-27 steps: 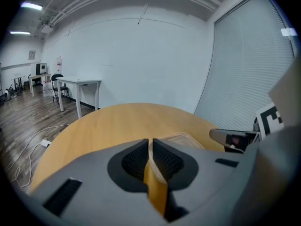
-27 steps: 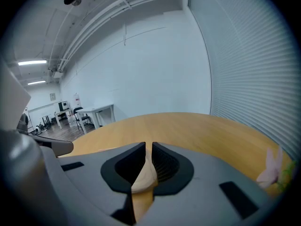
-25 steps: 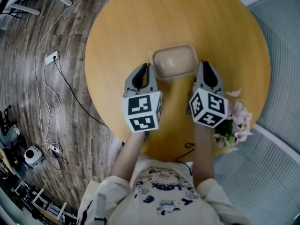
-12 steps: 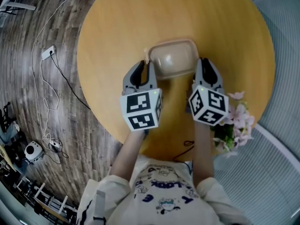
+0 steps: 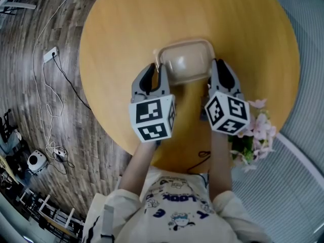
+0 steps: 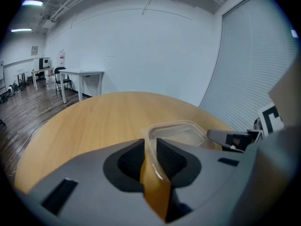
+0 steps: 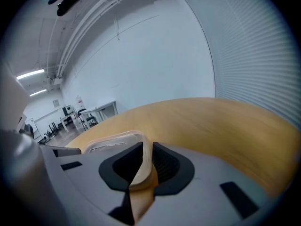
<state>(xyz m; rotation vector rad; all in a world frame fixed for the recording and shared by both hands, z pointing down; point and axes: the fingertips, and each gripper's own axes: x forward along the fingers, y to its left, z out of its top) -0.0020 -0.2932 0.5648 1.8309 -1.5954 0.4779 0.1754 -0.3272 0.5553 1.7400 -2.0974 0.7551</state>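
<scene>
A translucent beige plastic container (image 5: pixel 185 61) with rounded corners is held between my two grippers over the round wooden table (image 5: pixel 121 44). My left gripper (image 5: pixel 161 78) is shut on its left rim, which shows as a thin edge between the jaws of the left gripper (image 6: pixel 150 150) in the left gripper view, with the container (image 6: pixel 181 131) beyond. My right gripper (image 5: pixel 213 78) is shut on the right rim. In the right gripper view the container (image 7: pixel 110 141) lies left of the right gripper (image 7: pixel 143 158).
Pink flowers with green leaves (image 5: pixel 255 131) sit at the table's right edge, close to my right arm. A cable and a power strip (image 5: pixel 50 55) lie on the wooden floor to the left. A white desk (image 6: pixel 82 74) stands far off; blinds (image 7: pixel 254 55) cover the right wall.
Both grippers have moved up and forward with the container in them. It looks larger in the head view and shows more of its rim in both gripper views.
</scene>
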